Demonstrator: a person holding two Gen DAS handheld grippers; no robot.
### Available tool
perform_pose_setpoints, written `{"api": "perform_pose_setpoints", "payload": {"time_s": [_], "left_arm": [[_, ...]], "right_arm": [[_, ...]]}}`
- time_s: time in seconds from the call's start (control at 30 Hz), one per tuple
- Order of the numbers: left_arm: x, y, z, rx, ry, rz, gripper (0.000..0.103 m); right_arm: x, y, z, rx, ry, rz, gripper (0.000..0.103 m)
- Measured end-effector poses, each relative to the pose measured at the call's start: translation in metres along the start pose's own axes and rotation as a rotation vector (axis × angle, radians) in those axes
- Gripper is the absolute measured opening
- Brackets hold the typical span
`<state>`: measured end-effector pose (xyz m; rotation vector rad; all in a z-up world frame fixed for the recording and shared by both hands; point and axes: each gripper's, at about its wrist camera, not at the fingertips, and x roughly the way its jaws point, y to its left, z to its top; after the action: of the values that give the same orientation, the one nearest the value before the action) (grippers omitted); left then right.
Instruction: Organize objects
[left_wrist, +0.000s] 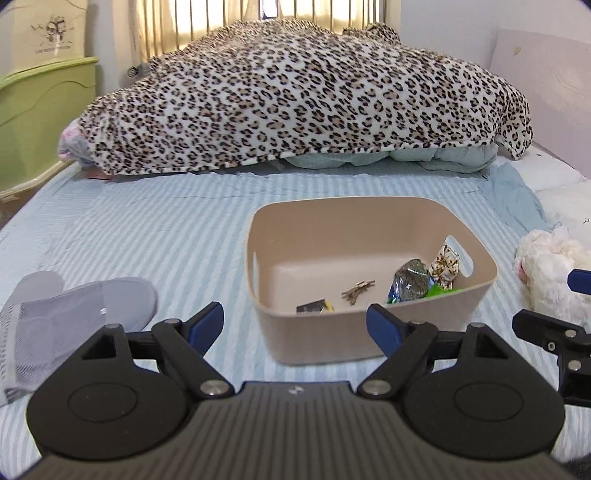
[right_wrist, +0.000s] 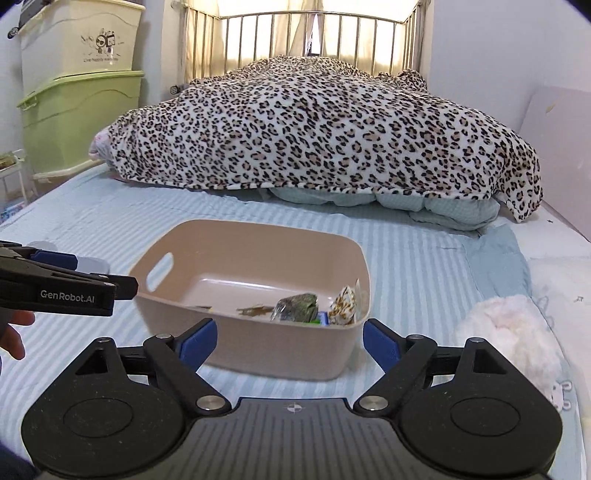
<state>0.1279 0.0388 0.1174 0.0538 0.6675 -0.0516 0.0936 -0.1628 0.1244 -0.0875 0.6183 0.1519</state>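
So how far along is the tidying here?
Partly done: the beige bin already holds keys, a snack packet and a patterned pouch. Both tongs, left and right, are open and empty. The grey slippers and plush toy remain on the bed.

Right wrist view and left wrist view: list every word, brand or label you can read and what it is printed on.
"GenRobot.AI": white print on the side of the left gripper, seen in the right wrist view.
Cream storage box: a cartoon logo with a line of small print under it, too blurred to read in either view.
Snack packets in the beige basket: print too small to read.
No other text is readable.
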Motion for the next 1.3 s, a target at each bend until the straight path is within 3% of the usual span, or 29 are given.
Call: {"api": "perform_pose_setpoints", "payload": {"time_s": [0.6,1.3], "left_arm": [[-0.114,-0.013,-0.082,0.024,-0.063,-0.033,0.085],[-0.191,-0.021,-0.137,0.042,-0.11,-0.076,0.085]], "right_arm": [[-0.094,0.02,-0.069,0.074,-0.04,0.026,0.088],[-0.18,0.05,-0.115,0.048,-0.077,0.069,0.089]]}}
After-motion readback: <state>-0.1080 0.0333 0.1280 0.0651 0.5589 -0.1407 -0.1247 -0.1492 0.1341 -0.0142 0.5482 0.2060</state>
